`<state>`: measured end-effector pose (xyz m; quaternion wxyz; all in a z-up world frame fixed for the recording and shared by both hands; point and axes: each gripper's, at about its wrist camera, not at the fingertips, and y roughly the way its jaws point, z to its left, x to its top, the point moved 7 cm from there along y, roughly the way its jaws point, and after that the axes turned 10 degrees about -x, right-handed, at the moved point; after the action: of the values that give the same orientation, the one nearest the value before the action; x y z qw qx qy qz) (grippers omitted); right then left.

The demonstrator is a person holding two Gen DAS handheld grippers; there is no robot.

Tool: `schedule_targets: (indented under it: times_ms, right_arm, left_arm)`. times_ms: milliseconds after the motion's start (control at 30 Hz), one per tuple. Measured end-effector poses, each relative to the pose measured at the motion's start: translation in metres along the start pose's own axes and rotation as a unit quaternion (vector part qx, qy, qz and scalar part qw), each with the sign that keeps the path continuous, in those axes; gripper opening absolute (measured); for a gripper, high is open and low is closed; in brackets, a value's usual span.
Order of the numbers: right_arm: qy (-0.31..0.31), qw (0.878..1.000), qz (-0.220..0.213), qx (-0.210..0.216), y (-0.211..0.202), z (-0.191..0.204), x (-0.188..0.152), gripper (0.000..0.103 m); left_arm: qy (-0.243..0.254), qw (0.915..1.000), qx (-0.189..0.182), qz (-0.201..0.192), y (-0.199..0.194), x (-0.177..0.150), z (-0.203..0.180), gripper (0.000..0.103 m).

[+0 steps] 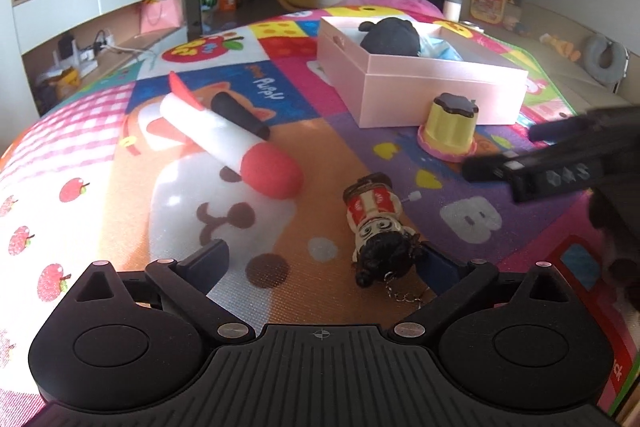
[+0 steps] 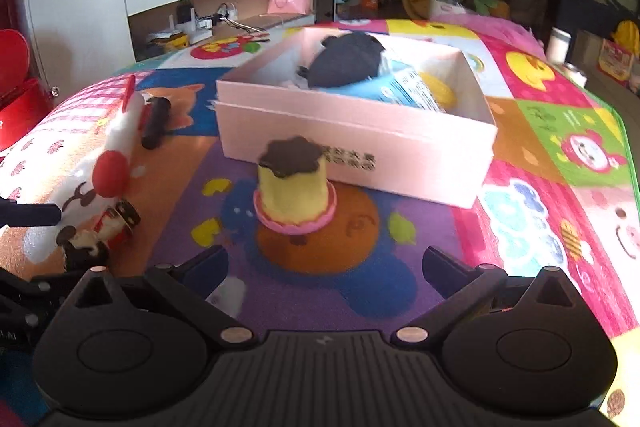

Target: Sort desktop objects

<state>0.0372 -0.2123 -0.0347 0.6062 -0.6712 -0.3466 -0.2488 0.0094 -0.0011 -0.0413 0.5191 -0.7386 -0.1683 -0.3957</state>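
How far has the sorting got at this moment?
Done: a dark plush toy and a blue packet lie in the pink box. In hand: nothing; left gripper is open around the soldier doll, right gripper is open facing the pudding toy. Left: those two, the foam rocket and black tube.

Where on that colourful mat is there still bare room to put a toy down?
Free: the mat right of the pink box, and the checked patch left of the foam rocket. Crowded: the strip before the box, where the pudding toy, soldier figure and rocket lie close.
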Motion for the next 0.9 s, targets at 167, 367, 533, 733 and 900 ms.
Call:
schedule_targets:
  times_ms: [167,367,533,733,900]
  right_arm:
    - [0.003,1.000,0.010,-0.008,0.029,0.015,0.029,0.077]
    - [0.022,0.999,0.024,0.003,0.027,0.005,0.023,0.055]
    - [0.019,0.999,0.005,-0.036,0.001,-0.020,0.000,0.056]
    - [0.049,0.997,-0.007,-0.053,-0.009,-0.046,-0.021,0.088]
    - [0.075,0.996,-0.004,-0.040,-0.005,-0.053,-0.019,0.101]
  left_arm:
    - [-0.017,0.9997,-0.010,-0.011,-0.003,-0.001,0.004,0.102]
    - [-0.020,0.9996,-0.015,-0.013,-0.003,0.000,0.004,0.103]
    - [-0.011,0.9990,-0.043,-0.008,-0.004,-0.002,-0.007,0.103]
    - [-0.003,0.9884,-0.151,0.013,-0.002,-0.003,-0.047,0.103]
    - [0.018,0.9790,-0.202,0.025,0.000,-0.004,-0.076,0.103]
